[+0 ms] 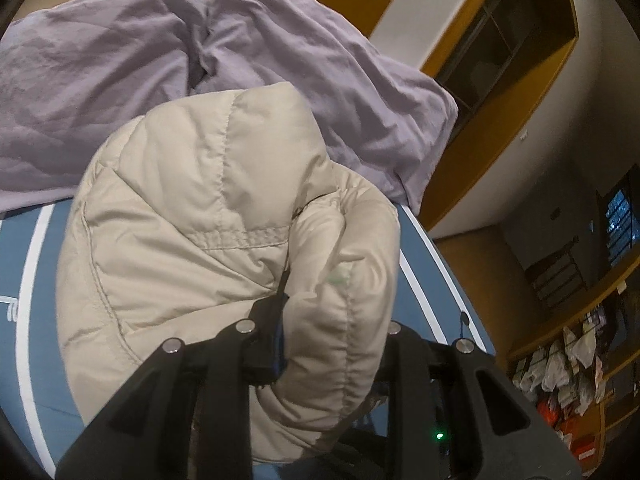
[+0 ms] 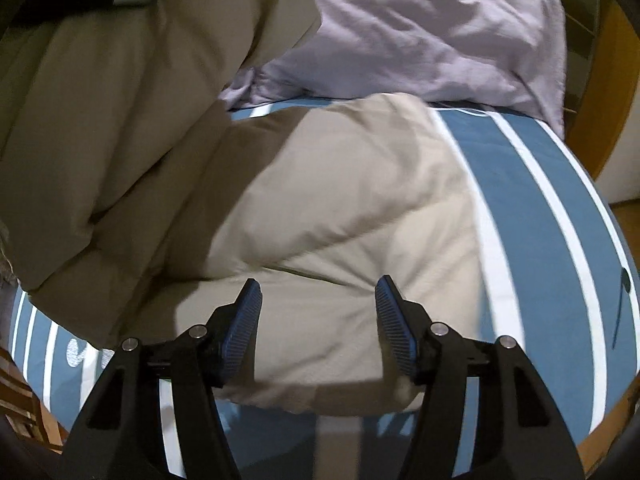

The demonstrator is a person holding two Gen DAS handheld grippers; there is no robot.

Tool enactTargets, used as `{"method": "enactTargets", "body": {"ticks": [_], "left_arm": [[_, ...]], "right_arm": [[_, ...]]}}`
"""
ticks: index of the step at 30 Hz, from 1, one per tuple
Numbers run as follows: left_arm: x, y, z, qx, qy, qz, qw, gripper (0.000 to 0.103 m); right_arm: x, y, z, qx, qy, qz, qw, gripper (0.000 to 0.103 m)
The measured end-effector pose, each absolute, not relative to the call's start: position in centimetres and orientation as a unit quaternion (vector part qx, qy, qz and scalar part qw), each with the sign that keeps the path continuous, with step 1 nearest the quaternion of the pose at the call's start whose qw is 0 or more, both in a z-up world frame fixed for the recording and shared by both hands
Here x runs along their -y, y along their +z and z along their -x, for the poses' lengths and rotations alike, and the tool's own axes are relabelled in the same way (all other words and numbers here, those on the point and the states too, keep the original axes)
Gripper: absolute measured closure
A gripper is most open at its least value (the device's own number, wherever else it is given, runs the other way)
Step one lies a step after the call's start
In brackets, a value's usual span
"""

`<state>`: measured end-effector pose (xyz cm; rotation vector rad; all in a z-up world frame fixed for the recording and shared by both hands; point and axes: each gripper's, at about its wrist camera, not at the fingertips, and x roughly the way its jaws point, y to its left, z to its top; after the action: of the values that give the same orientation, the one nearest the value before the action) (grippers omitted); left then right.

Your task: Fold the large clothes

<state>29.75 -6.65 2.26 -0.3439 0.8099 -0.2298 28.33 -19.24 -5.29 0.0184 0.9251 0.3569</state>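
A beige padded jacket [image 1: 208, 216] lies on a blue bed sheet with white stripes [image 1: 24, 280]. My left gripper [image 1: 320, 340] is shut on a thick fold of the jacket, which bulges between its jaws and hides the right finger. In the right wrist view the jacket [image 2: 340, 208] lies bunched on the sheet [image 2: 560, 184], with a lifted part [image 2: 100, 100] hanging at the upper left. My right gripper [image 2: 318, 320] is open, its blue-padded fingers [image 2: 244, 328] just above the jacket's near edge, holding nothing.
A rumpled lilac duvet [image 1: 120, 60] lies at the head of the bed, also seen in the right wrist view [image 2: 420, 28]. A wooden-framed doorway [image 1: 500, 80] and cluttered shelves [image 1: 572, 360] stand to the right. The bed edge [image 2: 616, 412] drops off at the right.
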Motion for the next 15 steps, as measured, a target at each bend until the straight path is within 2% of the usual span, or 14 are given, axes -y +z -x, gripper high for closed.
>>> {"method": "enactTargets", "body": {"ticks": [15], "left_arm": [[13.4, -1.8, -31.5, -0.441, -0.139, 0.120, 0.878, 0.078]], "right_arm": [[25.7, -6.5, -28.0, -0.452, 0.116, -0.042, 0.883, 0.040]]}}
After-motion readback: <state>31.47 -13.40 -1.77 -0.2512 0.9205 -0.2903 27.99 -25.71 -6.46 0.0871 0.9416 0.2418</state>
